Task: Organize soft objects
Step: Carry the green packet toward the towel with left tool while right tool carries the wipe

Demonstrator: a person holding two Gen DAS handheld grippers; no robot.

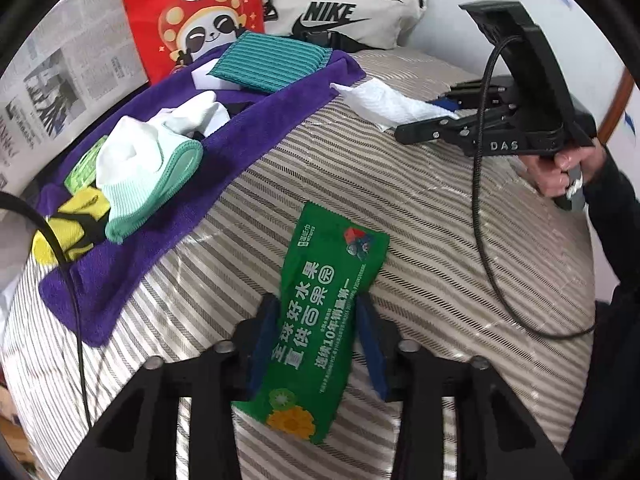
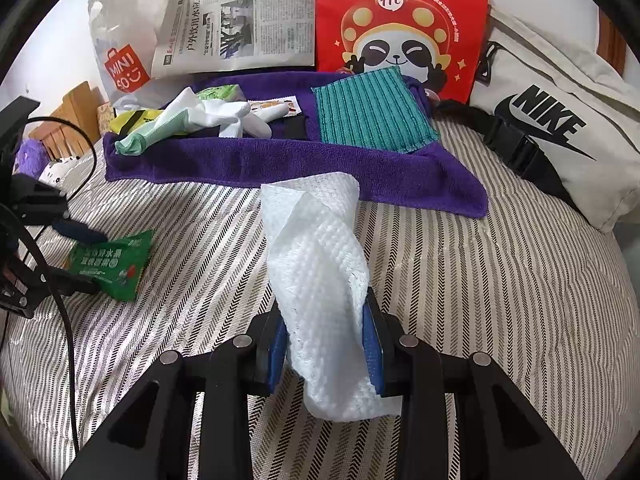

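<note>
- Left gripper [image 1: 316, 340] clamps the green wipes packet [image 1: 320, 320] at 6 o'clock, seemingly to carry it.
- Right gripper [image 2: 328, 344] pinches the white paper towel [image 2: 320, 264], likely bound for the purple towel [image 2: 280, 160] at 12 o'clock.

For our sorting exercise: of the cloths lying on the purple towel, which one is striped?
The teal cloth, lying flat at the towel's right end by the red bag; the others are plain.
</note>
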